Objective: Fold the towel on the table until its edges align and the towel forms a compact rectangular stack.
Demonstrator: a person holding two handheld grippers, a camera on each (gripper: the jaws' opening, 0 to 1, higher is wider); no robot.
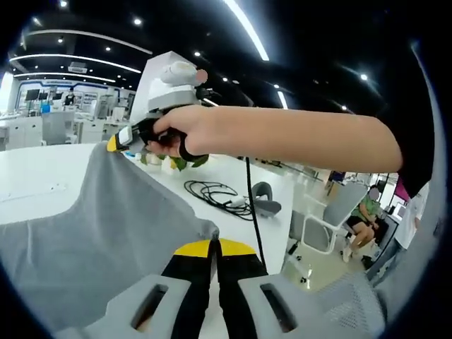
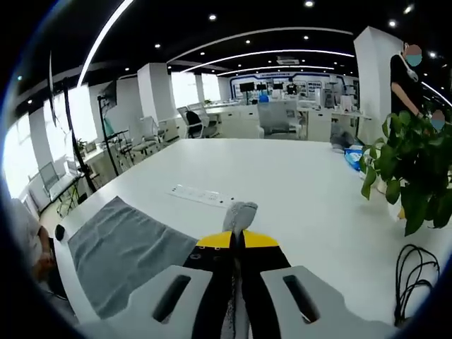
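I'm pinching the grey towel (image 1: 106,233) in both closed grippers' fingers (image 1: 212,248) (image 2: 238,240) (corners lifted), the rest draping over the white counter (image 2: 296,183).

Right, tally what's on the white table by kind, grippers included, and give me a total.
Grey towel: 1
Grippers: 2, the left gripper and the right gripper, each shut on a towel corner
White power strip: 1
Potted plant: 1
Black cable coil: 1
Total: 6
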